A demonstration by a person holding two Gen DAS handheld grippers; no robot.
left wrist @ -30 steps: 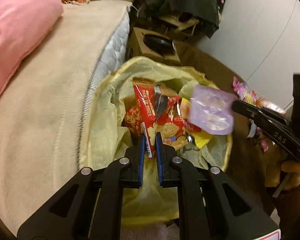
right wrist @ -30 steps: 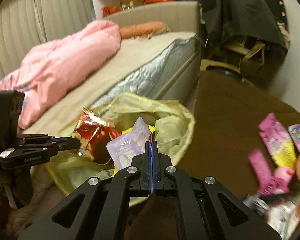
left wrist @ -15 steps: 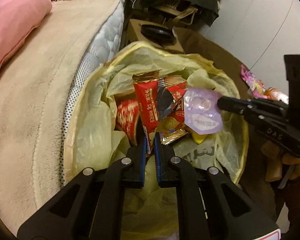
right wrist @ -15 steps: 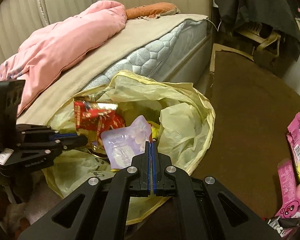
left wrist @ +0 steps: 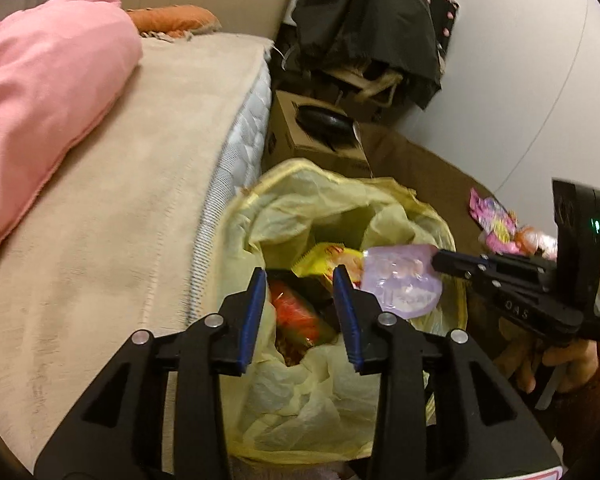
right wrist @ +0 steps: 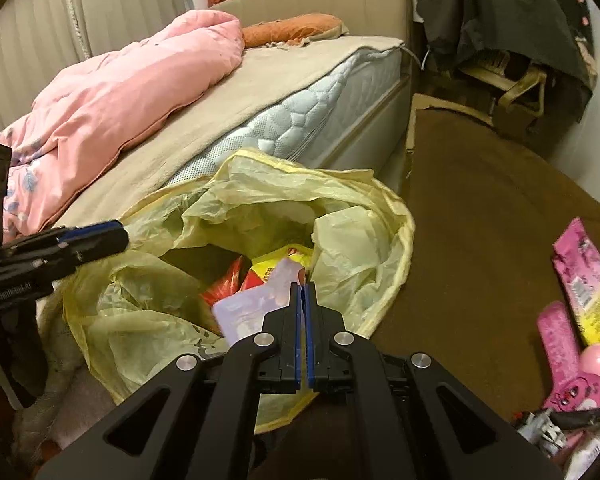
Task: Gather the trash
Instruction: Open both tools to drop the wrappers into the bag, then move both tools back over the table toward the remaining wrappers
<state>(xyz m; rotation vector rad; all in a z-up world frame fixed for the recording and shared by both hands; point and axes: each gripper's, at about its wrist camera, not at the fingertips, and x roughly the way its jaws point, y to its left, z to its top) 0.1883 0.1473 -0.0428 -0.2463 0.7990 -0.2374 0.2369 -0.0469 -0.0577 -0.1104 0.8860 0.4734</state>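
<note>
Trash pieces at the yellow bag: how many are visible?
3. A yellow wrapper and a red wrapper lie inside the yellow bag; a lilac pouch hangs over its mouth, pinched by the right tool. More may be buried.

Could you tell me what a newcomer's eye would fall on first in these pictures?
Probably the yellow bag gaping beside the bed, with bright wrappers inside. Next, the right gripper, shut on a lilac pouch over the bag's mouth, while the left gripper, jaws just opened, holds nothing. Then the pink quilt heaped on the bed.
</note>
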